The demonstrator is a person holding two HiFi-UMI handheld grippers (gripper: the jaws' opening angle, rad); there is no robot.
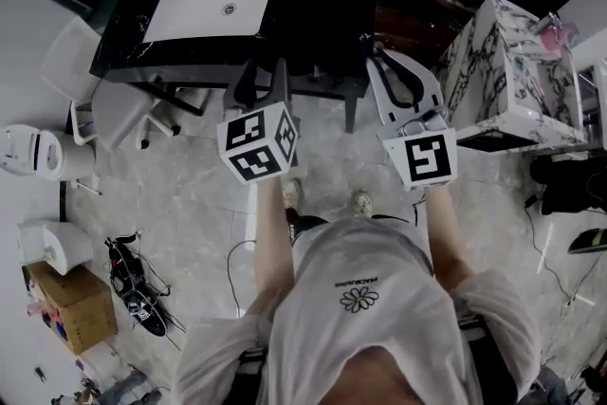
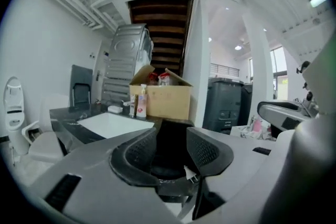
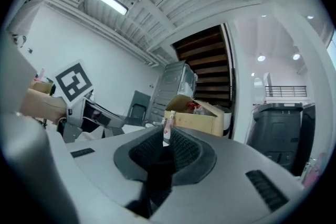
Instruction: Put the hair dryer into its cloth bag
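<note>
No hair dryer or cloth bag shows in any view. In the head view I hold both grippers raised in front of my chest, pointing toward a black table. My left gripper has its dark jaws apart. In the left gripper view the left gripper shows a wide gap between its pads, with only dark shadow there. My right gripper has its jaws close together. In the right gripper view the right gripper keeps a narrow slit between its pads, through which a bottle on the table shows.
A white sink basin is set in the black table, with bottles and a cardboard box at its far end. A marble-patterned cabinet stands at the right. A toilet, a grey chair and shoes are at the left.
</note>
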